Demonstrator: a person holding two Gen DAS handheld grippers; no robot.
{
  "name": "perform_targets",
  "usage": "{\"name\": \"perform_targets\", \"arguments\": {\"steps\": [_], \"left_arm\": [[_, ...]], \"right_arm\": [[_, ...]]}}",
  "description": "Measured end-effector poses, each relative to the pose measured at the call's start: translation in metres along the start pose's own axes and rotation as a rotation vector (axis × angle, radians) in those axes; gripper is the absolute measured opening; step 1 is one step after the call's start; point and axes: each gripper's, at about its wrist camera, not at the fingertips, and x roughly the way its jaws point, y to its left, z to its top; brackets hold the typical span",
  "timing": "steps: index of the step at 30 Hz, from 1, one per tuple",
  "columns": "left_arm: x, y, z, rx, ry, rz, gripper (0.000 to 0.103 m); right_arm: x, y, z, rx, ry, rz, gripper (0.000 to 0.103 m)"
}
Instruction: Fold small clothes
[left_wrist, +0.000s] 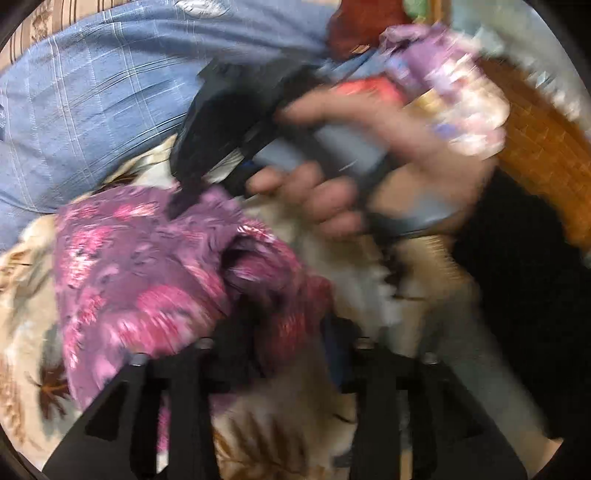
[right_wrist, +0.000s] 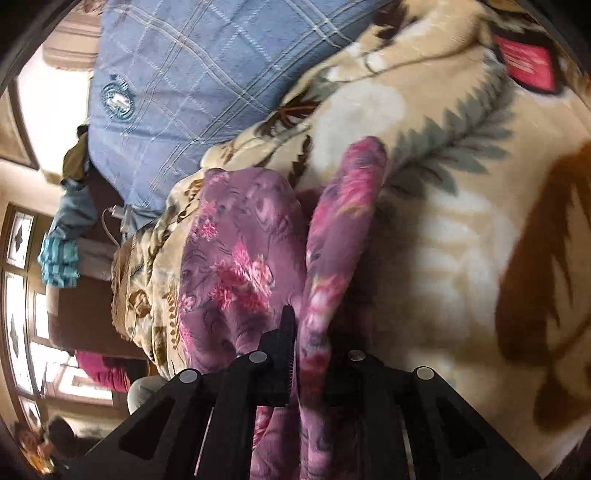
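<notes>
A small purple garment with pink flowers (left_wrist: 144, 273) lies bunched on a cream floral blanket (left_wrist: 22, 295). My left gripper (left_wrist: 280, 347) is shut on a fold of it near the bottom of the left wrist view. My right gripper (right_wrist: 306, 354) is shut on another part of the same garment (right_wrist: 236, 266), which hangs in two folds over the blanket (right_wrist: 443, 229). In the left wrist view the right gripper (left_wrist: 192, 192) shows with the person's hand (left_wrist: 332, 195) around it, its tips at the garment's upper edge. The left view is motion-blurred.
A blue checked pillow (left_wrist: 92, 96) lies behind the garment and also shows in the right wrist view (right_wrist: 177, 85). A wooden headboard (left_wrist: 539, 147) stands at the right. More clothes (left_wrist: 450, 77) are piled at the top right. Windows (right_wrist: 22, 280) are at the far left.
</notes>
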Motion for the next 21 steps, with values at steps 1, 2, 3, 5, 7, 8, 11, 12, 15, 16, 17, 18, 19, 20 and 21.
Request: {"name": "perform_targets", "arguments": {"steps": [1, 2, 3, 5, 7, 8, 11, 12, 15, 16, 17, 18, 19, 20, 21], "left_arm": [[-0.013, 0.004, -0.002, -0.019, -0.003, -0.055, 0.05], [-0.026, 0.008, -0.005, -0.044, -0.007, -0.075, 0.051], [-0.043, 0.016, -0.009, -0.08, -0.019, -0.08, 0.053], [-0.065, 0.033, -0.018, -0.13, -0.041, -0.05, 0.058], [-0.082, 0.052, -0.032, -0.178, -0.058, 0.069, 0.063], [-0.086, 0.055, -0.042, -0.193, -0.055, 0.124, 0.063], [-0.091, 0.077, -0.07, -0.228, -0.01, 0.238, 0.063], [-0.091, 0.08, -0.079, -0.233, -0.016, 0.261, 0.063], [-0.083, 0.08, -0.089, -0.235, -0.002, 0.271, 0.063], [-0.079, 0.077, -0.091, -0.211, 0.003, 0.282, 0.063], [-0.073, 0.074, -0.089, -0.175, 0.003, 0.299, 0.063], [-0.064, 0.066, -0.084, -0.123, 0.003, 0.321, 0.063], [-0.054, 0.057, -0.08, -0.068, 0.007, 0.353, 0.063], [-0.046, 0.049, -0.077, -0.026, 0.008, 0.38, 0.063], [-0.039, 0.043, -0.073, 0.018, 0.007, 0.402, 0.065]], "right_arm": [[0.002, 0.001, 0.001, 0.002, 0.004, -0.017, 0.026], [0.004, 0.003, 0.001, 0.003, -0.001, -0.048, 0.031], [-0.001, 0.003, -0.001, 0.002, -0.013, -0.068, 0.034], [-0.014, 0.007, -0.006, -0.004, -0.057, -0.085, 0.035], [-0.032, 0.011, -0.015, -0.018, -0.116, -0.142, 0.043], [-0.045, 0.018, -0.024, -0.026, -0.158, -0.193, 0.045], [-0.076, 0.028, -0.059, -0.019, -0.248, -0.151, 0.06], [-0.083, 0.03, -0.076, -0.01, -0.271, -0.096, 0.064], [-0.083, 0.031, -0.128, 0.022, -0.319, -0.041, 0.065], [-0.078, 0.027, -0.142, 0.055, -0.329, -0.088, 0.065], [-0.073, 0.025, -0.149, 0.073, -0.327, -0.128, 0.065], [-0.068, 0.022, -0.154, 0.081, -0.318, -0.155, 0.064], [-0.063, 0.02, -0.155, 0.088, -0.31, -0.167, 0.06], [-0.06, 0.019, -0.154, 0.093, -0.304, -0.16, 0.058], [-0.06, 0.019, -0.151, 0.088, -0.308, -0.13, 0.047]]}}
